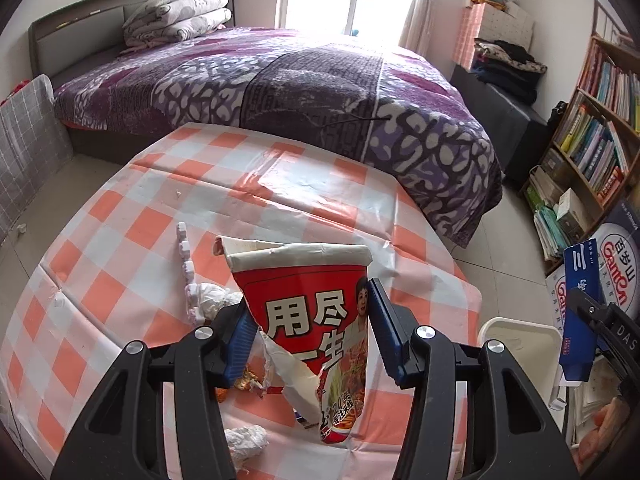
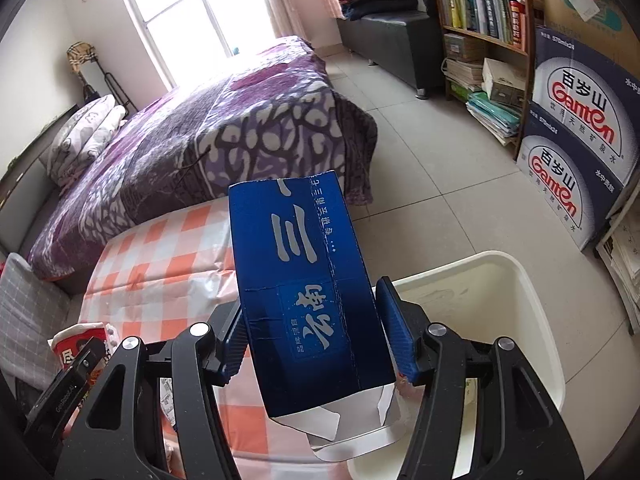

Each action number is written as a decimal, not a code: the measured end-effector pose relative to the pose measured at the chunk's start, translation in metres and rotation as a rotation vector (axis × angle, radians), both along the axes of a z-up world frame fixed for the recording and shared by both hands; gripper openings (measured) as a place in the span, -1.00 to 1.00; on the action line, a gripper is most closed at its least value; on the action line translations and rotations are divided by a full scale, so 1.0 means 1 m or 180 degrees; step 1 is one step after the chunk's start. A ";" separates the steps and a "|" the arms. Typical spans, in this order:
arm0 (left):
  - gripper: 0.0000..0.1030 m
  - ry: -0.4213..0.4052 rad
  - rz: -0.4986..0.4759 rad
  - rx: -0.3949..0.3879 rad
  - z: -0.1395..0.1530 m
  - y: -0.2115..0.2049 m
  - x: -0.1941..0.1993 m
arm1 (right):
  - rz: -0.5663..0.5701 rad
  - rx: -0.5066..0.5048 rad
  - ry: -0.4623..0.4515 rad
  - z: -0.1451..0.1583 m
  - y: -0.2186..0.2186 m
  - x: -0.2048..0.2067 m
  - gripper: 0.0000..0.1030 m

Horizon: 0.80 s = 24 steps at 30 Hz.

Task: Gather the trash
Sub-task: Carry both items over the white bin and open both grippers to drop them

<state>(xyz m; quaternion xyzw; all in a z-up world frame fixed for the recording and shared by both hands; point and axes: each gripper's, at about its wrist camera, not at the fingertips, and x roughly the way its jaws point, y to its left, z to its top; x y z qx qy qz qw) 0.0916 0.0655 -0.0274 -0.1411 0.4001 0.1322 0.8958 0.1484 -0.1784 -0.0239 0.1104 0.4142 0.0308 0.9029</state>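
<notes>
My left gripper (image 1: 310, 332) is shut on a torn red noodle cup (image 1: 316, 320) and holds it above the checked table (image 1: 120, 248). My right gripper (image 2: 312, 340) is shut on a blue carton (image 2: 304, 280), held over the near edge of a white bin (image 2: 532, 292). The carton (image 1: 580, 308) and bin (image 1: 520, 340) also show at the right of the left wrist view. The cup (image 2: 80, 344) shows at the lower left of the right wrist view. Crumpled white tissue (image 1: 212, 300), a white foam strip (image 1: 185, 252), another tissue wad (image 1: 246, 442) and small wrapper scraps (image 1: 246, 382) lie on the table.
A bed with a purple blanket (image 1: 300, 88) stands just beyond the table. A bookshelf (image 2: 480, 20) and stacked Ganten boxes (image 2: 576, 140) line the right wall. Tiled floor (image 2: 440, 184) lies between bed, bin and shelf. A grey checked cushion (image 1: 28, 148) stands at left.
</notes>
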 end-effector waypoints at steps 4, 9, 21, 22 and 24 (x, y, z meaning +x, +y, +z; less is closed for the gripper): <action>0.02 0.0009 -0.0115 -0.0001 -0.001 -0.017 0.004 | -0.0180 0.0003 0.0028 0.001 -0.023 -0.001 0.10; 0.02 0.0007 -0.0282 0.0015 -0.001 -0.040 0.007 | -0.0356 0.0019 0.0066 0.002 -0.051 -0.002 0.10; 0.02 0.0044 -0.0814 -0.0103 -0.005 -0.102 0.013 | -0.0829 0.0003 -0.0026 0.013 -0.108 -0.010 0.48; 0.02 0.0044 -0.0860 -0.0107 -0.005 -0.108 0.013 | -0.0870 0.0003 -0.0041 0.014 -0.113 -0.012 0.53; 0.02 0.0043 -0.0957 -0.0106 -0.006 -0.120 0.012 | -0.0954 0.0008 -0.0049 0.016 -0.123 -0.014 0.63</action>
